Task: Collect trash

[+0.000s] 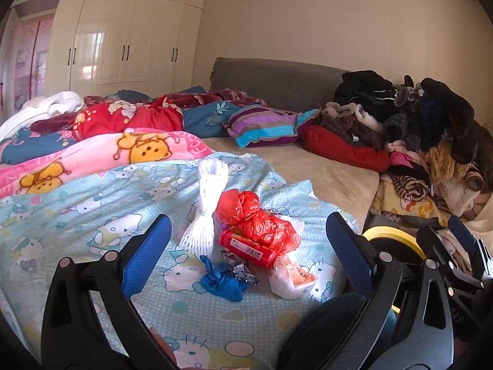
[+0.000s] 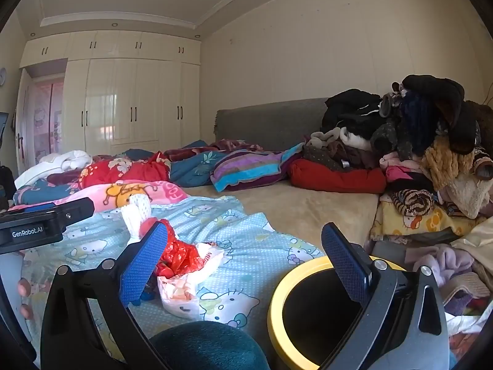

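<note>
Both grippers — left gripper (image 1: 246, 246), right gripper (image 2: 243, 252) — gape wide, empty, because the trash pile (image 1: 255, 234) near the blanket's (image 1: 92, 203) front edge awaits the bin (image 2: 277, 302).

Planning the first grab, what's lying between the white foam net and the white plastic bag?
In the left wrist view, the crumpled red bag and red tube lie between the foam net and white bag.

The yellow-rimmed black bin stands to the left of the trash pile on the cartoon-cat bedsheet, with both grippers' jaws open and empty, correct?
Not quite: the yellow-rimmed black bin stands to the right of the trash pile, as the right wrist view shows. The rest holds.
</note>
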A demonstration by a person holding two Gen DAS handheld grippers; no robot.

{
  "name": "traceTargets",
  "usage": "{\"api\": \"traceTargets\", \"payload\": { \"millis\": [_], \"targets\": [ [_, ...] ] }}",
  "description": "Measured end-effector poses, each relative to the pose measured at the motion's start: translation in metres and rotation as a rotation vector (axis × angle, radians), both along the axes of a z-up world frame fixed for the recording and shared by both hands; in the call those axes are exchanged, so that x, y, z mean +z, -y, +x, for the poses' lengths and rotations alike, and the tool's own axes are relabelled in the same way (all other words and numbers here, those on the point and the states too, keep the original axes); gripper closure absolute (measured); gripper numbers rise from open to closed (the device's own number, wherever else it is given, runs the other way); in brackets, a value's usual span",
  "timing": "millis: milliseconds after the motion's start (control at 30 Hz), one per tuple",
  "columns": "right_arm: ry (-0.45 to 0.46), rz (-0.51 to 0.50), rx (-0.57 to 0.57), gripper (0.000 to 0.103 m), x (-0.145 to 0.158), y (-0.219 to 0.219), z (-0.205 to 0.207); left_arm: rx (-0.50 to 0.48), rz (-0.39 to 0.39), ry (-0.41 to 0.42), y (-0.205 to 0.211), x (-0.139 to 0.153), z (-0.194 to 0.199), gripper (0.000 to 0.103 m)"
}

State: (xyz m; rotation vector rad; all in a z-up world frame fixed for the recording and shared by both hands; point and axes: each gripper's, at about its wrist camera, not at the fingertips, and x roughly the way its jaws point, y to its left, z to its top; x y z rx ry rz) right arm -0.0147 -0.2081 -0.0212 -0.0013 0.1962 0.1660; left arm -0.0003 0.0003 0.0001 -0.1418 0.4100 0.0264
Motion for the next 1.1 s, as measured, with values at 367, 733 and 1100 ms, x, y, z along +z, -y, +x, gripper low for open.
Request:
{"api": "traceTargets", "payload": {
  "millis": [367,733,1100],
  "targets": [
    [-0.003,0.001,-0.005,0.006,0.003,0.0014,-0.0019,-0.007,-0.01,-0.004,-0.0038,0.001,0.0002,0.011],
    [-0.01,-0.002,-0.009,0.006,0.003,0.0055,-0.0011,-0.012,-0.002,-0.004,0.0012,-0.0033,0.0019,0.011],
    [-0.009,-0.003,-0.013,0.006,0.0019,0.0034,-0.0009,-0.012,-0.003,-0.006,0.0029,-0.004,0.0013,0.011]
  ]
}}
